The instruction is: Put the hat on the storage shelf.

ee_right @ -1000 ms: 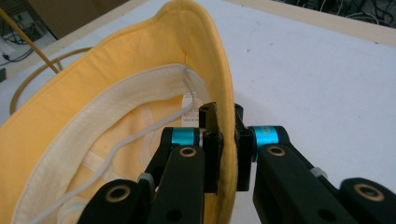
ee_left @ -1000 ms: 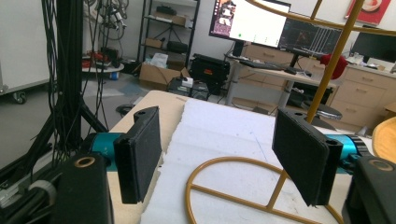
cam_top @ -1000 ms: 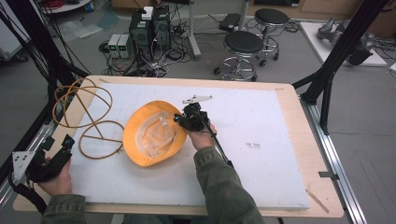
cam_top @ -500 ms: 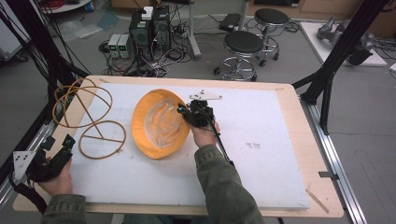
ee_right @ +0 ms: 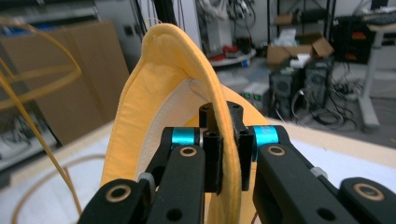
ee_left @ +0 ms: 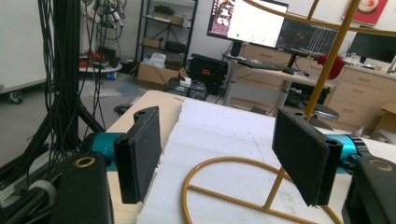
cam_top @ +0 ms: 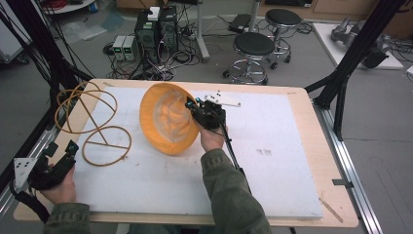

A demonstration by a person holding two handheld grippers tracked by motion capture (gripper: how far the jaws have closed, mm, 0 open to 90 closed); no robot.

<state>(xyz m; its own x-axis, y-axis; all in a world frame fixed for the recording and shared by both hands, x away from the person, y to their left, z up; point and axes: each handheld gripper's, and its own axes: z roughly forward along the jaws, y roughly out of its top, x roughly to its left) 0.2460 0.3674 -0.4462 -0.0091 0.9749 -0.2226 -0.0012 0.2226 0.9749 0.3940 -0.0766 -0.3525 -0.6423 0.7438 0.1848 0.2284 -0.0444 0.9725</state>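
A yellow fabric hat (cam_top: 168, 117) stands tilted up off the white mat, its hollow inside facing me. My right gripper (cam_top: 195, 108) is shut on the hat's brim (ee_right: 229, 140), which runs up between the two black pads. A gold wire hat stand (cam_top: 92, 122) with round hoops lies on the mat's left part. My left gripper (cam_top: 61, 153) rests at the table's near left corner, open, with nothing between its pads. In the left gripper view the stand's base ring (ee_left: 224, 186) lies just beyond the open fingers (ee_left: 140, 154).
The white mat (cam_top: 272, 161) covers most of the wooden table. A small white bracket (cam_top: 224, 100) lies behind the right gripper. Black frame posts stand at both sides. Stools and computer cases stand on the floor beyond the far edge.
The right gripper has lifted the hat's brim and moved it toward the far side, tipping the hat from nearly flat to standing on edge. The left gripper has stayed still.
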